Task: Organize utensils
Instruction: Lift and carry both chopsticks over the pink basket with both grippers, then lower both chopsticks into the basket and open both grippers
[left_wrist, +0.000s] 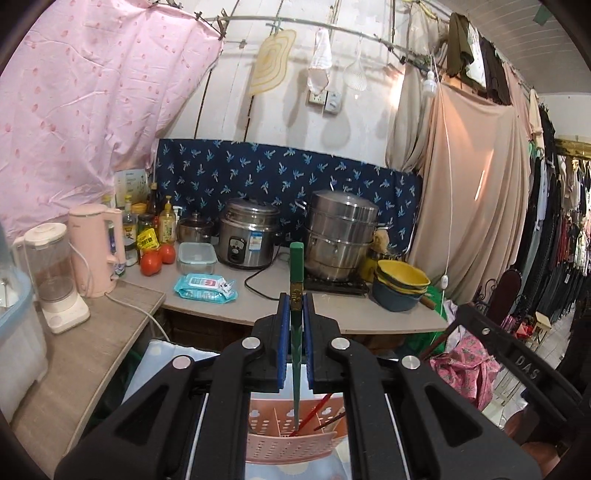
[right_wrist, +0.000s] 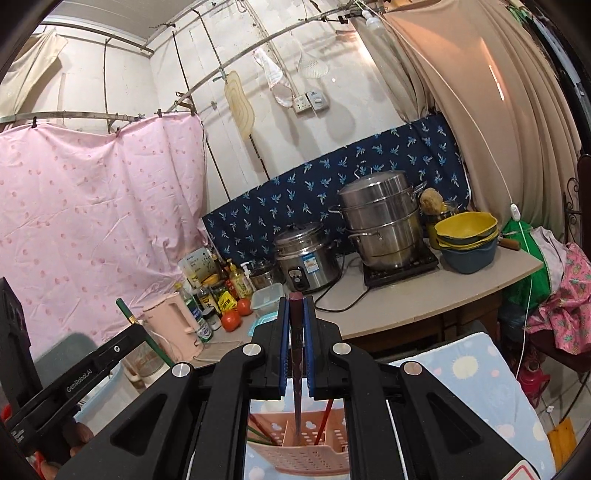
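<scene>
My left gripper (left_wrist: 296, 301) is shut on a green chopstick (left_wrist: 296, 269) that stands upright, its tip down in the pink perforated utensil holder (left_wrist: 295, 446). Red chopsticks (left_wrist: 314, 415) lean in the holder. My right gripper (right_wrist: 296, 304) is shut on a dark maroon chopstick (right_wrist: 296, 332), also upright with its tip in a compartment of the pink holder (right_wrist: 306, 456). A red chopstick (right_wrist: 323, 421) stands in that holder. The left gripper (right_wrist: 74, 380) with its green chopstick (right_wrist: 127, 314) shows at the left of the right wrist view.
The holder stands on a light blue patterned cloth (right_wrist: 476, 373). Behind is a counter (left_wrist: 332, 317) with a rice cooker (left_wrist: 247, 236), a steel steamer pot (left_wrist: 340, 236), stacked bowls (left_wrist: 400, 288), a pink kettle (left_wrist: 98, 251), a blender (left_wrist: 55, 277), tomatoes (left_wrist: 151, 262) and wet wipes (left_wrist: 205, 288).
</scene>
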